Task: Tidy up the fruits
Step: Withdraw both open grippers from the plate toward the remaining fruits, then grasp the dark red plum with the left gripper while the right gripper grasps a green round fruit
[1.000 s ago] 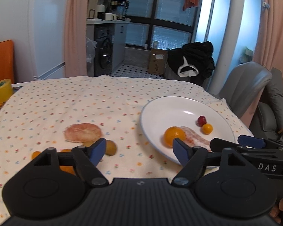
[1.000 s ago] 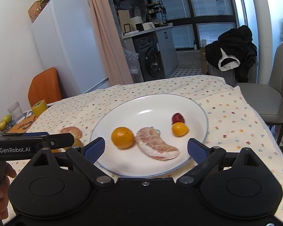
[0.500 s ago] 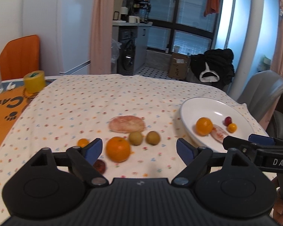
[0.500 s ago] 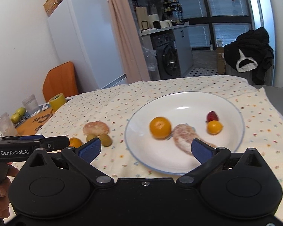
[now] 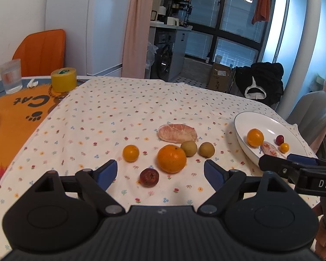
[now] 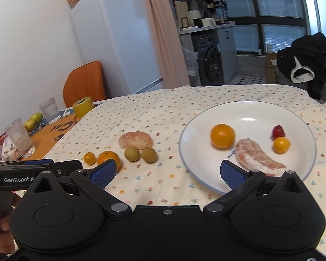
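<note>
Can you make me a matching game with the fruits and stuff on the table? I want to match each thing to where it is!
Things:
1. strawberry
2. big orange
3. yellow tape roll
4. dark red fruit

Places:
A. on the orange cat mat, far side of the table
B. on the flowery cloth, closest to the left gripper's fingers
C. on the white plate, next to a little yellow fruit
D. on the flowery cloth, just in front of two small green fruits

Pairs: 1-C, 2-D, 3-A, 4-B
</note>
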### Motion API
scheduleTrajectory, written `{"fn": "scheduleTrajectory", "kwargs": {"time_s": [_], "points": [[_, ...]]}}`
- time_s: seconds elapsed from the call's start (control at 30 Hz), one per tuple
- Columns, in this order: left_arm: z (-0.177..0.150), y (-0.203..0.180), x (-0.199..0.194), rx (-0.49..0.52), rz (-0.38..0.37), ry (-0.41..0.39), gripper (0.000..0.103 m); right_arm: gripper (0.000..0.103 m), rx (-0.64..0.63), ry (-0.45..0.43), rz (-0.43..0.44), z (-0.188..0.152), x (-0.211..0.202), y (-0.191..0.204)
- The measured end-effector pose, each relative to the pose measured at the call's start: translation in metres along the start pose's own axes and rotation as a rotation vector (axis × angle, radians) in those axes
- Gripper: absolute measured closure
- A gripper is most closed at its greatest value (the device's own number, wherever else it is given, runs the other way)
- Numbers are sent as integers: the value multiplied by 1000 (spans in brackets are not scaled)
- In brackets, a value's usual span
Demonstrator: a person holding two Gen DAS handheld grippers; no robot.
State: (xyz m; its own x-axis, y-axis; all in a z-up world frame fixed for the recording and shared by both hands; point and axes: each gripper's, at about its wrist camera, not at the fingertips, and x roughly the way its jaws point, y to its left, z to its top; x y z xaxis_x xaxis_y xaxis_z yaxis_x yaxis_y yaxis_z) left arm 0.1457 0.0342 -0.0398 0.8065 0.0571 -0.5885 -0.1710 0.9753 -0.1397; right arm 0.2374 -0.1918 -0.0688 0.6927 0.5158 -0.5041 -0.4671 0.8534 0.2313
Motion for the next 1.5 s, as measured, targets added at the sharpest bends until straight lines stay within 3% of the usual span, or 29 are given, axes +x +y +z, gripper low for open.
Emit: {"fn": "scheduleTrajectory", "kwargs": {"time_s": [0.4,0.83,1.07,1.5], "points": [[-8,11,9,-22,-11,-8,22,2,-82,13,64,1,10,24],[-14,15,40,-29,-39,40,52,25,-114,67,108,2,30,34],[-16,21,51,-34,-44,64,80,27,-121,87,128,4,43,41],[-12,44,37,-66,-18,35,80,31,-137,128,167,5,68,59]]}}
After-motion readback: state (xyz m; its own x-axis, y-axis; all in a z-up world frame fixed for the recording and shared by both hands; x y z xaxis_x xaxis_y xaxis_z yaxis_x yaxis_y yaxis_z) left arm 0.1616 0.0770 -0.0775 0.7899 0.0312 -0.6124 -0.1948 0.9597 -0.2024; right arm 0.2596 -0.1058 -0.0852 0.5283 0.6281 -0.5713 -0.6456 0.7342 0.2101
